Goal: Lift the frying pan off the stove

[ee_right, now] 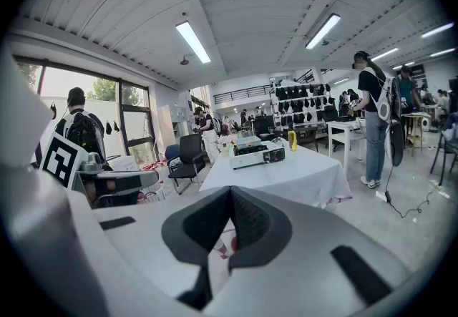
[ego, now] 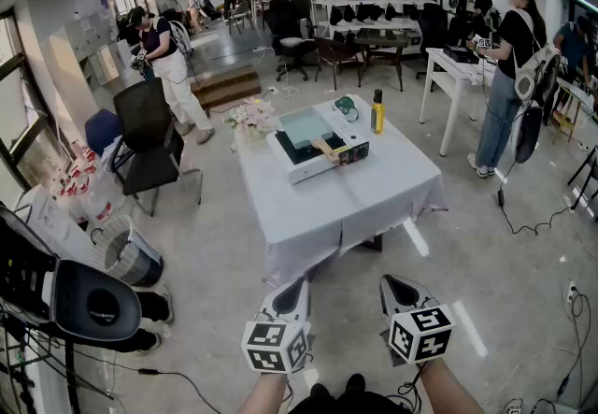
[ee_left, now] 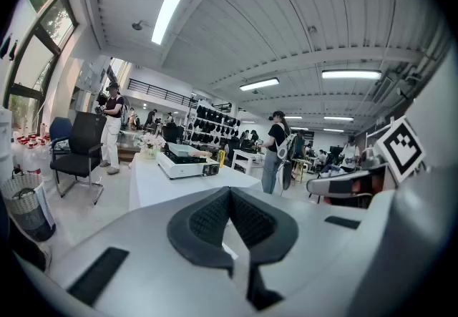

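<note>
A square frying pan [ego: 306,130] with a wooden handle [ego: 329,147] sits on a white portable stove [ego: 322,163], on a table [ego: 374,192] draped in white cloth. Both grippers hover low in the head view, well short of the table's near edge. The left gripper [ego: 298,284] and the right gripper [ego: 391,282] are shut and hold nothing. From the left gripper [ee_left: 230,192] the stove [ee_left: 187,165] and pan [ee_left: 183,152] look small and far off. The right gripper [ee_right: 230,190] also sees the stove [ee_right: 257,156] far ahead.
On the table stand a yellow bottle [ego: 377,111], a green object [ego: 347,107] and flowers [ego: 252,115]. A black chair [ego: 149,136] and a bin [ego: 131,255] stand to the left. People [ego: 505,76] and a white side table [ego: 458,76] are to the right, with cables on the floor.
</note>
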{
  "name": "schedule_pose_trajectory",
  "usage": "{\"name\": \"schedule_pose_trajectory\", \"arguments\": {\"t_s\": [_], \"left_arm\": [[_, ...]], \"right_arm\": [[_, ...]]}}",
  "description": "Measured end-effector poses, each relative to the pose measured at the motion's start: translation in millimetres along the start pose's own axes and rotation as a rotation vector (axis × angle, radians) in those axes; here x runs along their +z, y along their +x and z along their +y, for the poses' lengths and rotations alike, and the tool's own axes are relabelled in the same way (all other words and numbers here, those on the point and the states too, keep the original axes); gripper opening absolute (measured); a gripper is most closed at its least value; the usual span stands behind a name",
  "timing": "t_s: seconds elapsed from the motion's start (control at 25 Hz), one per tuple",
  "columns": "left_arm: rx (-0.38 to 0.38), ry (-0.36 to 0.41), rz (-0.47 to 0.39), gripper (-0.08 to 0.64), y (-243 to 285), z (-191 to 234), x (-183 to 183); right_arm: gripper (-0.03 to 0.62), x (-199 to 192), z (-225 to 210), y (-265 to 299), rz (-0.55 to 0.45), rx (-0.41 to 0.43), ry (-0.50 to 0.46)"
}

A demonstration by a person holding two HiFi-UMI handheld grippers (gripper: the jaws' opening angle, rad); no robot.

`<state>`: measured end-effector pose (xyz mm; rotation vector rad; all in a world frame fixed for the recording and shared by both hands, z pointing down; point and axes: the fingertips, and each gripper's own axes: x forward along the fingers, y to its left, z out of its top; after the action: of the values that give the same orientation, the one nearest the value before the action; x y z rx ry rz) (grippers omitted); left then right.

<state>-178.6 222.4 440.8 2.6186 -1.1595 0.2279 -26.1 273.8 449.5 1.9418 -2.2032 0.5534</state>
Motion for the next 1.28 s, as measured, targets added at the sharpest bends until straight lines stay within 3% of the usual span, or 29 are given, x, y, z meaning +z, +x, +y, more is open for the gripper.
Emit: {"name": "schedule_pose_trajectory", "arguments": {"t_s": [0.36, 0.56, 0.72, 0.88, 1.28], "left_arm": [[-0.004, -0.053, 0.011, 0.013, 4, -6, -11], [-0.012, -0.054, 0.008, 0.015, 13, -8, -10], [-0.001, -0.054, -0.006, 0.020, 17, -8, -4], [0.012, -0.064, -0.011, 0.072, 23, -9, -1], [0.033, -0.079, -0.013, 0.114, 47, -8, 2]], "right_arm": [[0.000, -5, -10, -4, -0.007, 0.008, 0.058], [0.004, 3, -22, 1, -0.025, 0.010, 0.040], [0.080, 10, -27, 5, -0.030, 0.038, 0.041], [0.133, 11, -33, 9, -0.020, 0.081, 0.071], [0.187, 11, -58, 19, -0.021, 0.107, 0.100]]}}
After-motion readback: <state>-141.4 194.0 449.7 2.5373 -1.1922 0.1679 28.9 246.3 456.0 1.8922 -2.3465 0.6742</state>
